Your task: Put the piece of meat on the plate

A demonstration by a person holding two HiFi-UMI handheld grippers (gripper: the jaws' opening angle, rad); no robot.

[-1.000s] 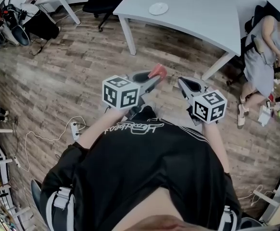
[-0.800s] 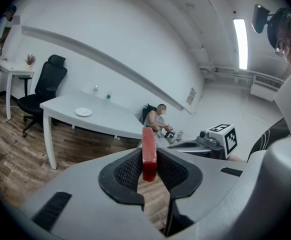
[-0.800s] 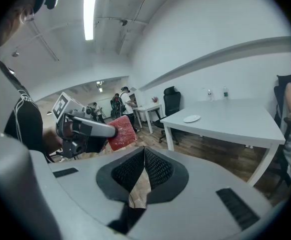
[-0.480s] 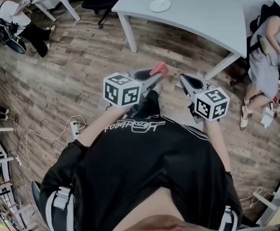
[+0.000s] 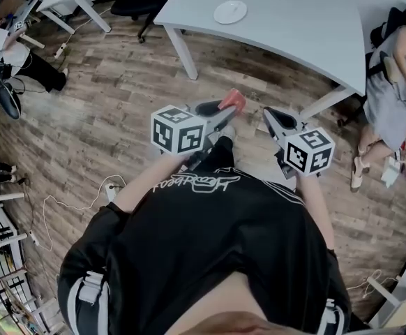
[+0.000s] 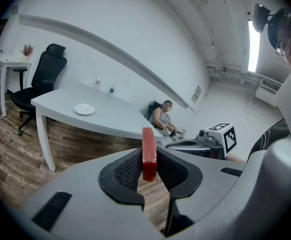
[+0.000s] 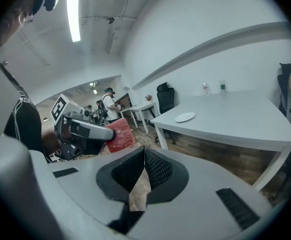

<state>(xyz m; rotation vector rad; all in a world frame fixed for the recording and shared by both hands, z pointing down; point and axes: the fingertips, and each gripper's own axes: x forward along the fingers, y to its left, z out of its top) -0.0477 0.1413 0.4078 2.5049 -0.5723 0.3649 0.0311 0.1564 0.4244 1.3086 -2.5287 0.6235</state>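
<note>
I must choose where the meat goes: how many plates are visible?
1. The white plate lies on the large grey table, near its left end in the head view. Others may be hidden beyond the frames.

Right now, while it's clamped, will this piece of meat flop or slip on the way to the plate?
Probably stiff: the piece of meat stands straight above the fingers without drooping. Slipping seems unlikely, since their textured faces press both its flat sides.

open floor [image 5: 119, 110] ahead, table [image 5: 301, 26] bare around plate [image 5: 230, 11]
</note>
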